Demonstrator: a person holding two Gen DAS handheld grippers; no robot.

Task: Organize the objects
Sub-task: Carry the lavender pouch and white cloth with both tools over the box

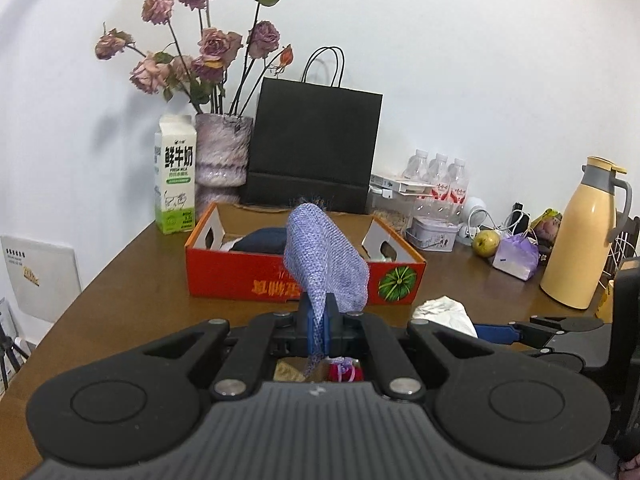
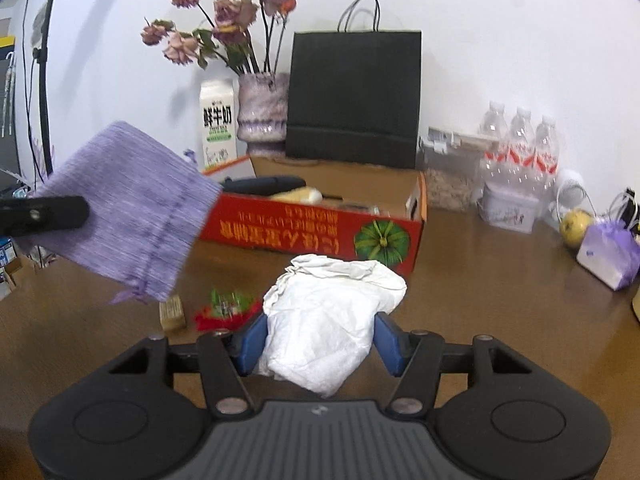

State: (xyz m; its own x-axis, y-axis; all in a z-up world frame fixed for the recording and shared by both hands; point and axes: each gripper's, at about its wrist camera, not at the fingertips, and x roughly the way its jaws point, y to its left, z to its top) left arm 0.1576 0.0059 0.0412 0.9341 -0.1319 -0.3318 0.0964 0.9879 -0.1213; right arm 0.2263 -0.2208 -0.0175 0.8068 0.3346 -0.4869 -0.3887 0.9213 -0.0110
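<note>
My left gripper (image 1: 319, 330) is shut on a purple woven pouch (image 1: 325, 260) and holds it above the table, in front of the red cardboard box (image 1: 240, 276). The pouch (image 2: 128, 210) also shows at the left of the right wrist view, pinched by the left gripper's black finger (image 2: 48, 212). My right gripper (image 2: 320, 344) is open, its blue pads either side of a crumpled white cloth (image 2: 332, 312) lying on the brown table (image 2: 480, 300). The cloth (image 1: 444, 314) and the right gripper (image 1: 516, 330) show at the right of the left wrist view. The box (image 2: 304, 228) holds dark items.
A small tan block (image 2: 173, 312) and a red-green wrapper (image 2: 226, 308) lie left of the cloth. Behind the box stand a milk carton (image 1: 175, 176), a vase of dried roses (image 1: 223, 152), a black paper bag (image 1: 312, 148) and water bottles (image 1: 440, 180). A yellow thermos (image 1: 580, 236), a pear (image 1: 486, 243) and a tin (image 1: 434, 232) stand right.
</note>
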